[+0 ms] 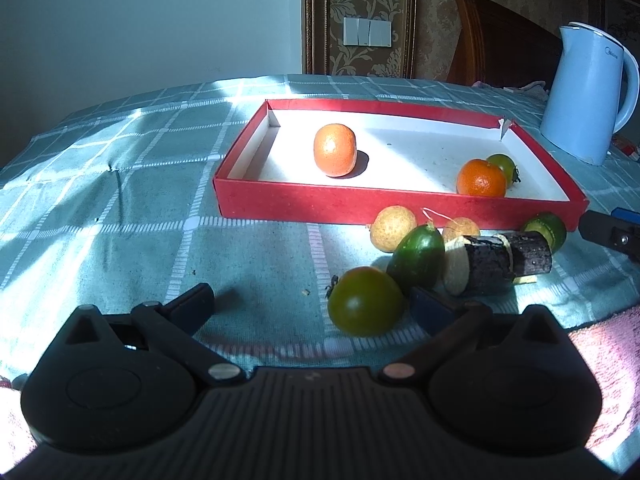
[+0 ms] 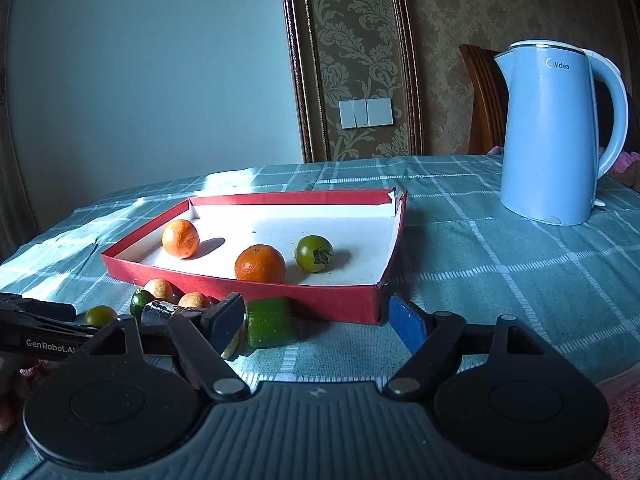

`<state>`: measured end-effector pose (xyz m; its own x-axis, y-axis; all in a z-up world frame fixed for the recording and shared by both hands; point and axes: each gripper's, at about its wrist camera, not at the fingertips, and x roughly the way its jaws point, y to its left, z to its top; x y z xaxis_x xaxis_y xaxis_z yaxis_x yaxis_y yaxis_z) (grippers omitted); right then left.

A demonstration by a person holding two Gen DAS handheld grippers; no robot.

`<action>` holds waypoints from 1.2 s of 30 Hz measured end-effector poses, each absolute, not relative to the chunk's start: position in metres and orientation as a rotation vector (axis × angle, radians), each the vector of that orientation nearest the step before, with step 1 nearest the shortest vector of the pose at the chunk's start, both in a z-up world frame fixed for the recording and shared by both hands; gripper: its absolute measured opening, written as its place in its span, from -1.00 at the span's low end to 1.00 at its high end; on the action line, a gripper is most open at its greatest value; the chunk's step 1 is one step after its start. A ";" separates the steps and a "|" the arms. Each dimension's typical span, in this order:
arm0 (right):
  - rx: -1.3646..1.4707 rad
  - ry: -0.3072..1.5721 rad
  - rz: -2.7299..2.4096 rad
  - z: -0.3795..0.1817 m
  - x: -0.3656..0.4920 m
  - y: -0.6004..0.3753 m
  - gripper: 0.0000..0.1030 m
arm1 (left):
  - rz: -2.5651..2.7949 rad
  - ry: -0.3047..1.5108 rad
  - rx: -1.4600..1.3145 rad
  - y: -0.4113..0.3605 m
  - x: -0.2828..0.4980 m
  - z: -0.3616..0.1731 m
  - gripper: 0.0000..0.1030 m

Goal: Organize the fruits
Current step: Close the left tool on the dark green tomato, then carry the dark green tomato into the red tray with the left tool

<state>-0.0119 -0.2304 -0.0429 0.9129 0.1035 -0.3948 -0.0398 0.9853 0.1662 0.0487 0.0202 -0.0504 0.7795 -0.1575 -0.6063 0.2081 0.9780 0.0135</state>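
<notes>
A red tray (image 1: 320, 204) (image 2: 332, 300) with a white floor holds two oranges (image 1: 335, 155) (image 1: 481, 178) and a green tomato (image 1: 505, 165) (image 2: 314, 253). In front of it on the cloth lie a green tomato (image 1: 365, 301), a small cucumber (image 1: 418, 258), two tan round fruits (image 1: 393, 228), a dark sugarcane piece (image 1: 504, 260) and a cut cucumber piece (image 2: 269, 322). My left gripper (image 1: 312, 304) is open and empty, the green tomato between its fingers. My right gripper (image 2: 318, 320) is open and empty by the tray's near corner.
A blue electric kettle (image 2: 554, 136) (image 1: 586, 92) stands right of the tray on the checked green tablecloth (image 1: 120, 220). A wooden chair (image 1: 500, 40) is behind the table. A pink cloth (image 1: 608, 360) lies at the near right edge.
</notes>
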 end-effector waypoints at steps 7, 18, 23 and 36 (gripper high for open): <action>0.182 0.440 0.063 -0.045 -0.008 -0.234 0.55 | -0.205 0.634 0.091 0.016 0.045 -0.050 0.86; 0.187 0.449 0.059 -0.046 -0.007 -0.236 0.55 | -0.234 0.631 0.072 0.015 0.042 -0.050 0.61; 0.187 0.461 0.058 -0.047 -0.005 -0.236 0.55 | -0.261 0.619 0.080 0.012 0.038 -0.049 0.34; 0.194 0.462 0.052 -0.047 -0.005 -0.237 0.55 | -0.306 0.606 0.089 0.008 0.033 -0.048 -0.15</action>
<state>-0.0046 -0.2375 -0.0474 0.8940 0.0939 -0.4381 -0.0059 0.9802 0.1980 0.0325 0.0077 -0.0483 0.7785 -0.2568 -0.5728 0.3086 0.9512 -0.0070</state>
